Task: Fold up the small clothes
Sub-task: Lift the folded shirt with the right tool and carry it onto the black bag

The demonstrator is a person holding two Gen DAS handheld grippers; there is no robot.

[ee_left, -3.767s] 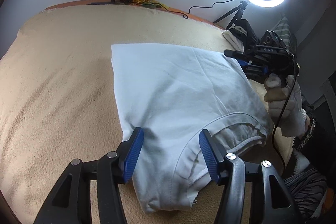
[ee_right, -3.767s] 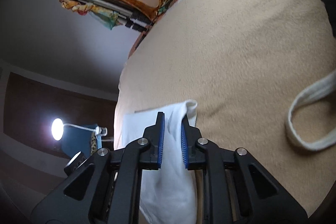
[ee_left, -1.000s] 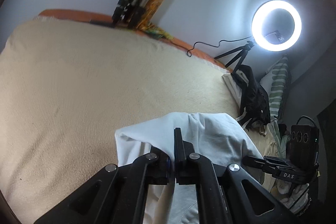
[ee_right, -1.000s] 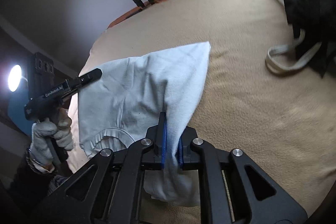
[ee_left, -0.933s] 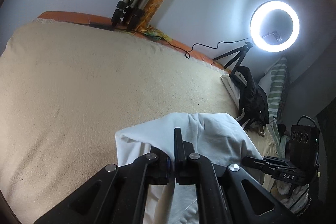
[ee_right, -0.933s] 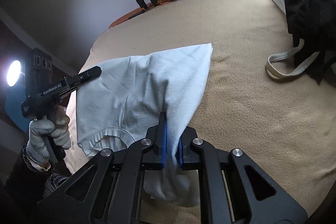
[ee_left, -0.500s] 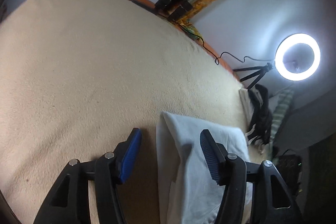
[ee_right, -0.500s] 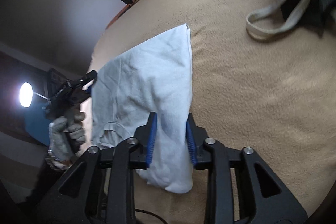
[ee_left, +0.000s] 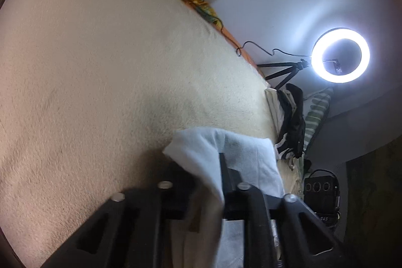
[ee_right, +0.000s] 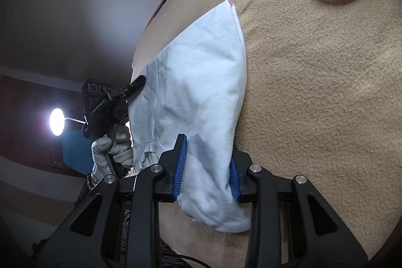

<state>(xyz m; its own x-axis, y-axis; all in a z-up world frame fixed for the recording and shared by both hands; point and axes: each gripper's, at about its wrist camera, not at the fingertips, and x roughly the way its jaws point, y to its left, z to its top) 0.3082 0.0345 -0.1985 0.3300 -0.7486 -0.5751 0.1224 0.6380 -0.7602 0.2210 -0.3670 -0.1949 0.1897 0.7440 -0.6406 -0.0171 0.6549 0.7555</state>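
Garment, white T-shirt [ee_right: 201, 82], folded on beige blanket [ee_right: 314, 92], long axis 12–6 o'clock betw. parted pads of R gripper [ee_right: 206, 167]; L gripper [ee_left: 213, 182], at its 9 o'clock edge, clenched on cloth.

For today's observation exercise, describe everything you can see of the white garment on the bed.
The white garment is soft, knit-looking cotton, folded into a long, narrow, tapering shape on the beige blanket. Its far corner comes to a rounded point; a curved seamed opening shows near its left edge. It is lightly creased. The right gripper is open, its blue pads straddling the near end. The left gripper is shut on a raised fold at its other side.
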